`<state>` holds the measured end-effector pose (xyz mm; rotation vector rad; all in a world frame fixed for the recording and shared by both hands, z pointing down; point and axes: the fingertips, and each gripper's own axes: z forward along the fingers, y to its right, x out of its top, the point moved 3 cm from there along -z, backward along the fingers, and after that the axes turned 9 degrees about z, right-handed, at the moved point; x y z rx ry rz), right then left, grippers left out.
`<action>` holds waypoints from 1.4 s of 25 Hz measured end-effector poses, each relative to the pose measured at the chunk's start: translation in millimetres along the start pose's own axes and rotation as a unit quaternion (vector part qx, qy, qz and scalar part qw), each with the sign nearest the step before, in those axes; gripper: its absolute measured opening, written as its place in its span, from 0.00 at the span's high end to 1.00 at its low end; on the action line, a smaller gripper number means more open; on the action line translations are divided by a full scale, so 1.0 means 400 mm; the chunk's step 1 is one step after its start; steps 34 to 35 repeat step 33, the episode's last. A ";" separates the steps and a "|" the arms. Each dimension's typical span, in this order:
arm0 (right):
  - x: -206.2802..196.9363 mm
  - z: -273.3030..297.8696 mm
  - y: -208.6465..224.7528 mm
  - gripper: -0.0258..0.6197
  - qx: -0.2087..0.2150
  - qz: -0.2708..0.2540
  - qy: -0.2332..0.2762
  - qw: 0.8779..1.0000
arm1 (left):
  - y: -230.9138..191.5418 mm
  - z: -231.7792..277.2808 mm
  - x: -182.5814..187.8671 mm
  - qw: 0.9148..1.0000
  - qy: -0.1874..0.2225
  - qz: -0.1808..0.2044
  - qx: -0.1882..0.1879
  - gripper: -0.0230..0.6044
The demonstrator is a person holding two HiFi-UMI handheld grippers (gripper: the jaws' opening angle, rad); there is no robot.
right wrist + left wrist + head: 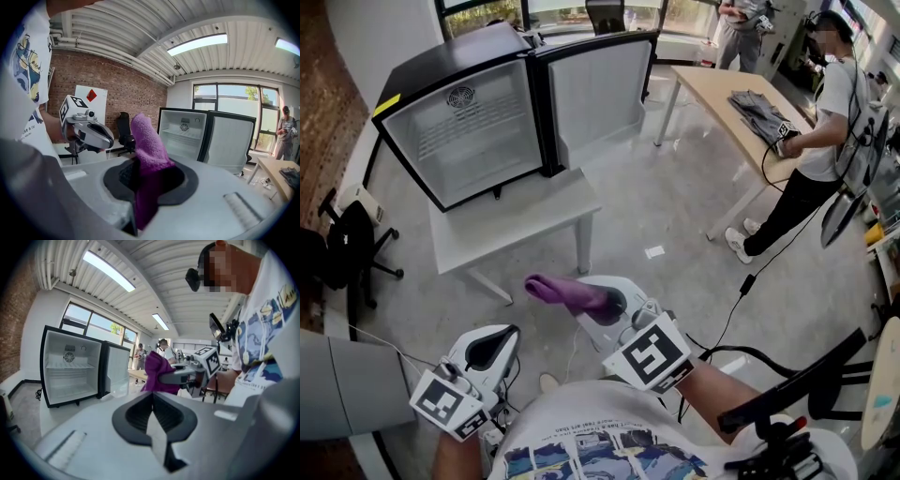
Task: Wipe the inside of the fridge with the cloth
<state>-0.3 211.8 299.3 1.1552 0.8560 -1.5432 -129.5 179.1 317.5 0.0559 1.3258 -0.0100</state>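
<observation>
A person holding a gripper in each hand stands facing a small black fridge [469, 131], whose door [595, 89] is swung wide open to the right, baring a white interior with a wire shelf. The fridge sits toward the back edge of a low white bench [516, 230], leaving the strip along the bench's front edge bare. The right gripper [607, 302] has its jaws clamped on a purple cloth [567, 291]. A thick fold of the cloth juts forward past the jaw tips and another end hangs down between them. The cloth is held in the air over the floor, short of the bench's front edge and well apart from the fridge. The left gripper [492, 349] is held lower and nearer the body, its jaws pressed together with nothing between them. A black office chair [347, 244] stands on the floor off the bench's left edge. To the right, another person [825, 122] stands at a wooden bench [722, 89] with a gripper on a grey garment [759, 108] lying near that bench's right edge. A cable trails across the floor nearby.
</observation>
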 end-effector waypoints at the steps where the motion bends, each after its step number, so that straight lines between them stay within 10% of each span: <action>1: 0.000 -0.001 -0.001 0.86 0.000 0.000 0.000 1.000 | 0.001 0.000 0.001 1.000 0.000 0.000 0.000 0.96; 35: -0.011 -0.004 0.004 0.86 0.002 -0.008 -0.009 1.000 | 0.004 0.007 -0.005 1.000 -0.005 -0.002 0.003 0.96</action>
